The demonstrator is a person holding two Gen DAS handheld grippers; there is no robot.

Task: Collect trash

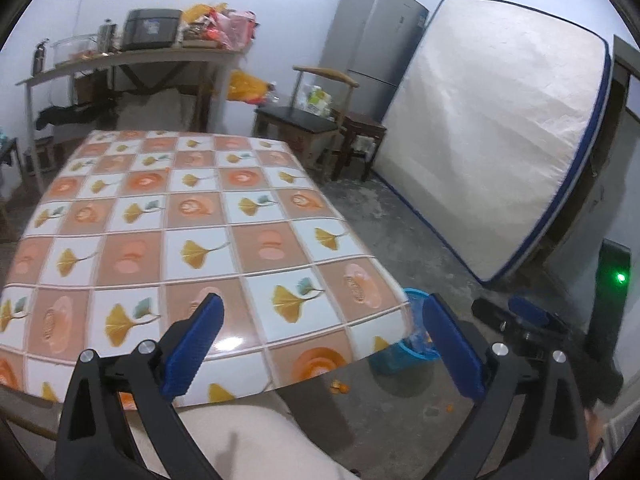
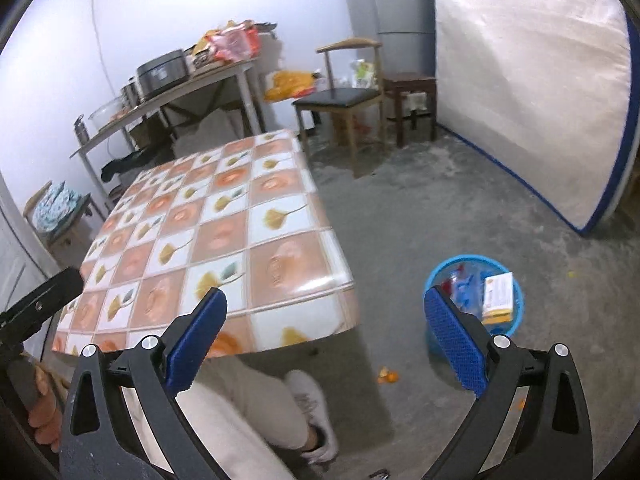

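- One worktop (image 2: 224, 216) with tiled cloth
- One blue bin (image 2: 474, 300)
- One mattress (image 2: 532, 88)
- One wooden chair (image 2: 344, 96)
- One fridge (image 1: 376, 48)
- Two claws: left claw (image 1: 320, 344), right claw (image 2: 326, 340)

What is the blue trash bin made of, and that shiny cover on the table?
The blue bin looks like smooth molded plastic, judging by its even colour and thin rim. The table cover is probably glossy vinyl or oilcloth: light glares off it, and it curves over the edge.

Glossy vinyl tablecloth (image 1: 192, 216), rough concrete floor (image 2: 420, 208), blue plastic bin (image 2: 474, 300), wooden chair (image 2: 344, 92)
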